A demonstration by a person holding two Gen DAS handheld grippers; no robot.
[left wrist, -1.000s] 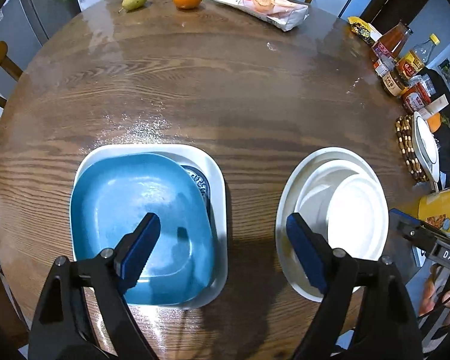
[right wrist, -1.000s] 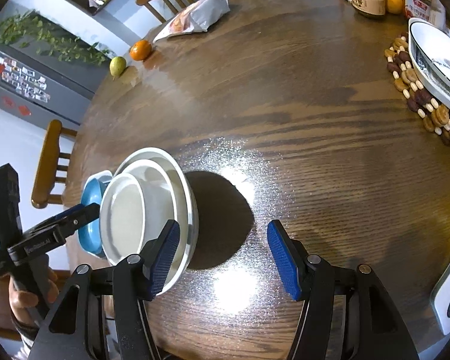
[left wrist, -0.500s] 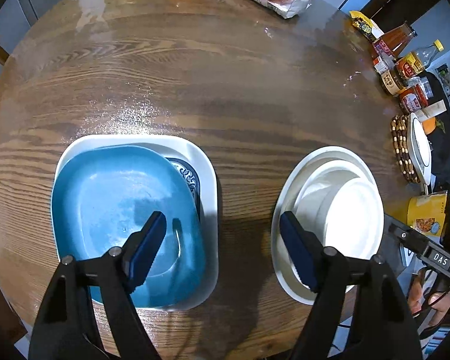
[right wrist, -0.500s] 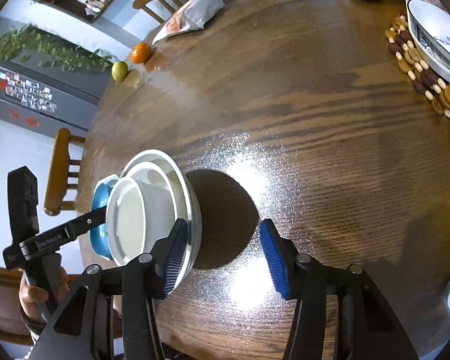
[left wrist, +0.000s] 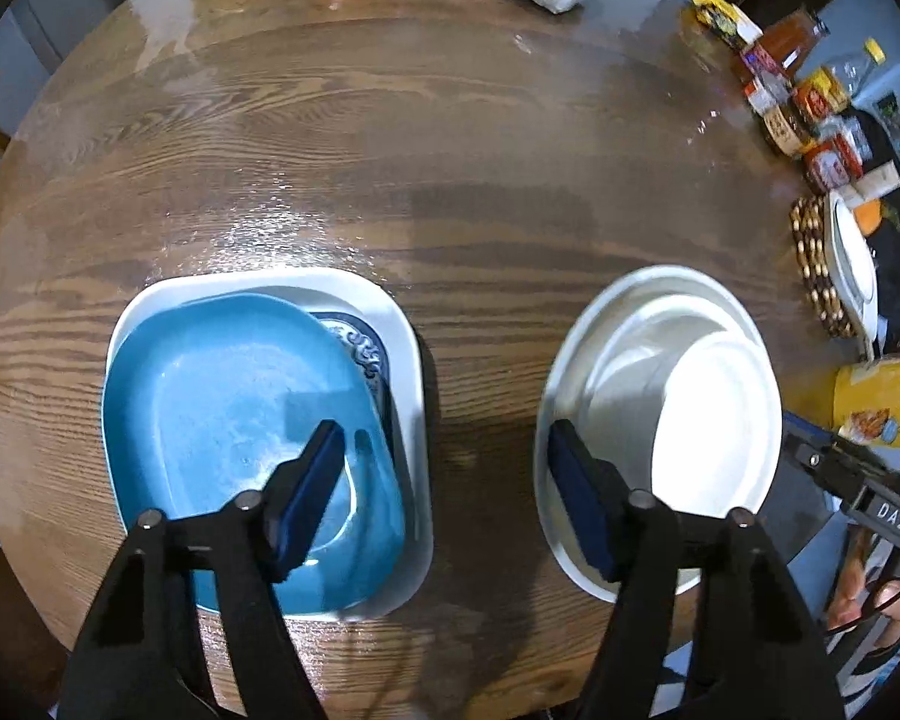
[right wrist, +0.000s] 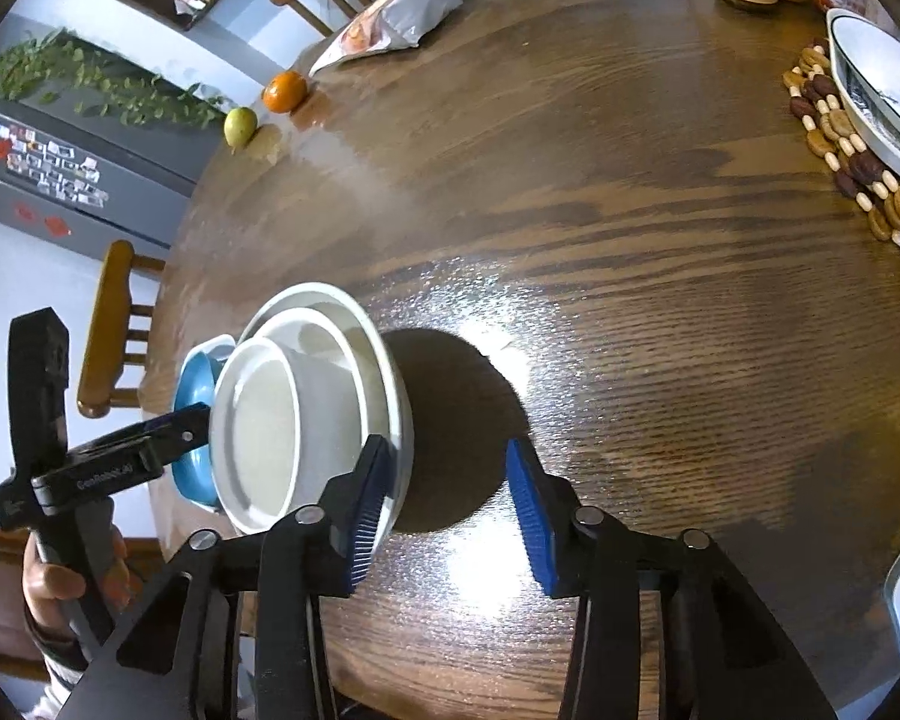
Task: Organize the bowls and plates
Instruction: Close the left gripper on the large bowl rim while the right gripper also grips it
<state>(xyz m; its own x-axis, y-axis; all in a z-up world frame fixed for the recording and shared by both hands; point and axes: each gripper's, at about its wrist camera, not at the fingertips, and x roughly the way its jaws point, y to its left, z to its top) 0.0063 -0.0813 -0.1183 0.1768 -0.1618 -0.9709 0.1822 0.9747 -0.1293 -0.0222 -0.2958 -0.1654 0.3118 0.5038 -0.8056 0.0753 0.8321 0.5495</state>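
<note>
On the round wooden table (left wrist: 450,150), a stack of white bowls (left wrist: 660,408) is seen just right of a blue plate (left wrist: 228,408) nested in a white square dish (left wrist: 411,360). The left gripper (left wrist: 444,492) is held above the gap between them, jaws closing on nothing. The right gripper (right wrist: 444,504) is held just right of the bowls, jaws closing, empty.

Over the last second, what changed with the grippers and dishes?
Both narrowed and are closing on nothing: the left hand-held gripper over the gap between the blue plate and the white bowls, the right hand-held gripper over bare table beside the bowls. Nothing gripped or released. Dishes stayed put.
</note>
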